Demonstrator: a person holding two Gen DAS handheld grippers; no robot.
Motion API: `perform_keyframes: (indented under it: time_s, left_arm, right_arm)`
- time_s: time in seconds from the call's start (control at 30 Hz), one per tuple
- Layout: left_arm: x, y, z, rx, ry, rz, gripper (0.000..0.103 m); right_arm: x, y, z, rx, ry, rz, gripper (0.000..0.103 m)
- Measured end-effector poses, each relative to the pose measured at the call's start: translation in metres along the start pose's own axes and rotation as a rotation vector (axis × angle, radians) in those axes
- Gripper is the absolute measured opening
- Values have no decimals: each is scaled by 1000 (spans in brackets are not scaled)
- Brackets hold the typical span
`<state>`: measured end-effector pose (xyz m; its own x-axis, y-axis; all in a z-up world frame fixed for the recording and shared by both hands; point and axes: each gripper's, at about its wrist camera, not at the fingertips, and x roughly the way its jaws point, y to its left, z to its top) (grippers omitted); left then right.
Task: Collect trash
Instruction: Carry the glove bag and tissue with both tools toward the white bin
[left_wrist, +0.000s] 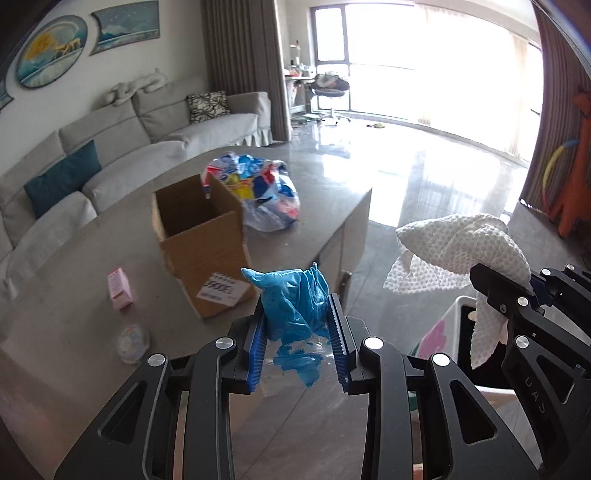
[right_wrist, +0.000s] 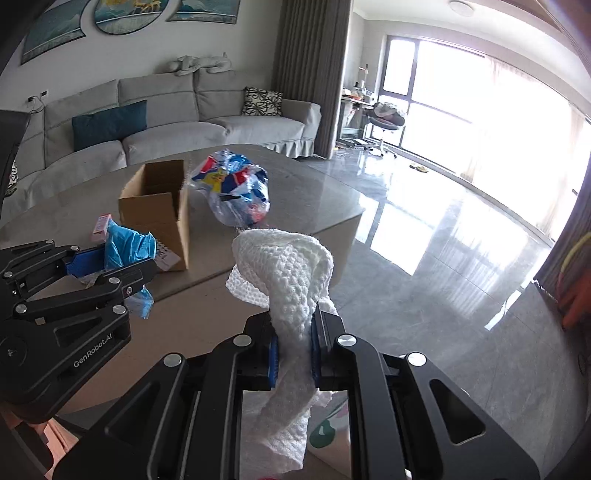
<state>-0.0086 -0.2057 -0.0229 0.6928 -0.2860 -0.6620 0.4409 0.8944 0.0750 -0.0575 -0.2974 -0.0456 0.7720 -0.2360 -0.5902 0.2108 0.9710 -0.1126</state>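
Observation:
My left gripper (left_wrist: 300, 325) is shut on a crumpled blue plastic wrapper (left_wrist: 295, 306) and holds it above the near table edge. It also shows in the right wrist view (right_wrist: 110, 258), with the blue wrapper (right_wrist: 127, 247) in it. My right gripper (right_wrist: 294, 343) is shut on a white paper towel (right_wrist: 286, 273) and holds it in the air beside the table. In the left wrist view the right gripper (left_wrist: 513, 295) holds the towel (left_wrist: 458, 247) over a white bin (left_wrist: 448, 328) that stands on the floor.
On the grey table (left_wrist: 321, 221) stand an open cardboard box (left_wrist: 201, 236), a crumpled colourful plastic bag (left_wrist: 258, 192), a small pink box (left_wrist: 120, 288) and a small round packet (left_wrist: 132, 341). A grey sofa (left_wrist: 110, 147) lies behind. Glossy floor (left_wrist: 424, 177) lies to the right.

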Motion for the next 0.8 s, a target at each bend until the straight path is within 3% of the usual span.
perform_keyframes:
  time_s: [0.4,0.8]
  left_arm:
    - [21,-127,6,172,25,-165,32]
    - [29,-204,2,271,47,-258,32]
  right_arm:
    - [-12,-107,-50,141,57,-145,14]
    - [-19,-165,-83,233,105,-219,14]
